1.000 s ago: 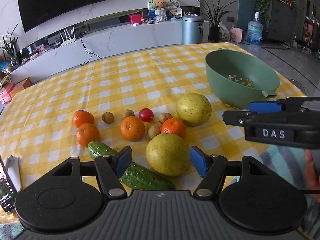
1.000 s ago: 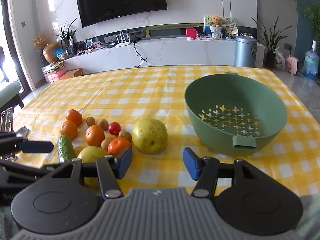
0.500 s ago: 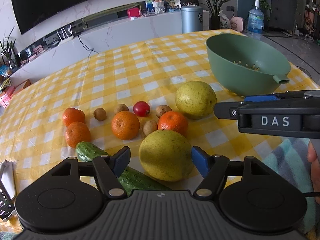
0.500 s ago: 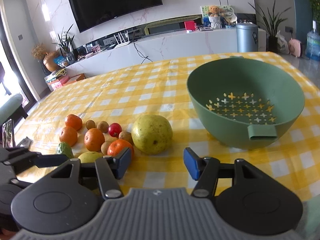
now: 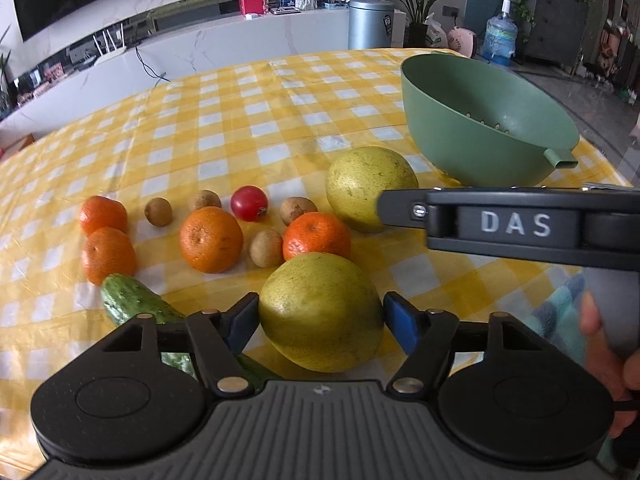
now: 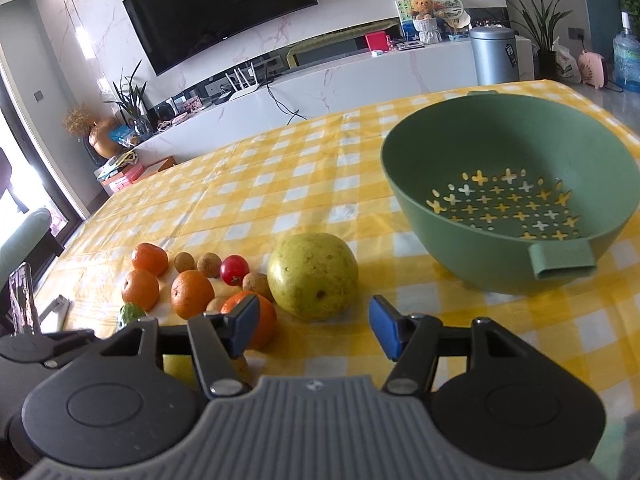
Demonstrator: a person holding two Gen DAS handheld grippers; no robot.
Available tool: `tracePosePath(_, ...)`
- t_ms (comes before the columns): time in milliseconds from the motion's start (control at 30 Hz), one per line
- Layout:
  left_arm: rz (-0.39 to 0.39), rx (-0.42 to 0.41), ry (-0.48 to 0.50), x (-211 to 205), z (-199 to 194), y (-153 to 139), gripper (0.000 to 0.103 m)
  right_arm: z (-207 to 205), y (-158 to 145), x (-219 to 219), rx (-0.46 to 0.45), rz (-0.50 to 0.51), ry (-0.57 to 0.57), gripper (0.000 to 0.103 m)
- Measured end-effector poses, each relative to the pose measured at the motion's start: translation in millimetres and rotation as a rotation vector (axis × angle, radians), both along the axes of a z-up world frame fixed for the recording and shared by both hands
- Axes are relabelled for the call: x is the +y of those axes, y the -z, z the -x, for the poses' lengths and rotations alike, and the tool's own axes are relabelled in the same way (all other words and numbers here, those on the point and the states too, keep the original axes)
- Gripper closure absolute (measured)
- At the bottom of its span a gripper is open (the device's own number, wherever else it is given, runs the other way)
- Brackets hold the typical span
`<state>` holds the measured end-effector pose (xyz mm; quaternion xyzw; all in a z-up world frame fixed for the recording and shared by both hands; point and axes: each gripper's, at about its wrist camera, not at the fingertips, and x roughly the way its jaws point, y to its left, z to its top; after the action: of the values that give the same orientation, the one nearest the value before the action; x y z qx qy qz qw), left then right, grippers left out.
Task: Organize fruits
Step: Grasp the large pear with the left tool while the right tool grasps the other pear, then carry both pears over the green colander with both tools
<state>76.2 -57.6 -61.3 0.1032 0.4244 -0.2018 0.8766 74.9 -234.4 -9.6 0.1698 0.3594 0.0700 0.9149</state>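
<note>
My left gripper (image 5: pixel 320 322) is open, its blue pads on either side of a large yellow-green pomelo (image 5: pixel 320 312) on the checked cloth. A second pomelo (image 5: pixel 366 188) lies beyond it, also in the right wrist view (image 6: pixel 313 276). Several oranges (image 5: pixel 211 239), small brown fruits (image 5: pixel 266 248), a red tomato (image 5: pixel 249 203) and a cucumber (image 5: pixel 136 302) lie to the left. My right gripper (image 6: pixel 314 326) is open and empty, just in front of the far pomelo. The green colander bowl (image 6: pixel 512 184) stands empty at the right.
The right gripper's side (image 5: pixel 516 226) crosses the left wrist view at the right, held by a hand (image 5: pixel 608 360). A phone (image 6: pixel 20 304) stands at the table's left edge. A white TV counter (image 6: pixel 360 76) runs behind the table.
My left gripper has moved forward so the near pomelo now sits between its pads. My right gripper has moved forward and left toward the far pomelo.
</note>
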Motion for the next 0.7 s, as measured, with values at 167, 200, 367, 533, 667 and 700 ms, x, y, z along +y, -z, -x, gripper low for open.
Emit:
tracePosePath(167, 0.026, -0.003, -0.007, 2.9, 2.3, -0.8, 0.028, -8.6, 3.3, 2.1, 0.006, -0.032, 0.010, 0.034)
tracePosePath(200, 0.030, -0.011, -0.016, 4.5, 3.2, -2.3, 0.028, -10.1, 4.0, 2.0, 0.006, -0.039, 0.015, 0.034)
tracePosePath(367, 0.064, -0.059, -0.079, 16.6, 2.7, -17.9, 0.028, -18.3, 9.1, 0.5, 0.023, -0.061, 0.042, 0.034)
tracePosePath(533, 0.086, -0.096, -0.166, 30.6, -7.1, -27.0, 0.028, -30.8, 13.8, 3.3, 0.026, -0.093, 0.047, 0.034)
tracePosePath(667, 0.084, -0.120, -0.205, 36.2, -15.8, -30.1, 0.028, -38.8, 18.6, 2.1, 0.044, -0.112, 0.066, 0.034)
tracePosePath(700, 0.089, -0.116, -0.207, 37.5, -17.9, -30.1, 0.028, -40.8, 19.5, 0.5, 0.045, -0.119, 0.069, 0.034)
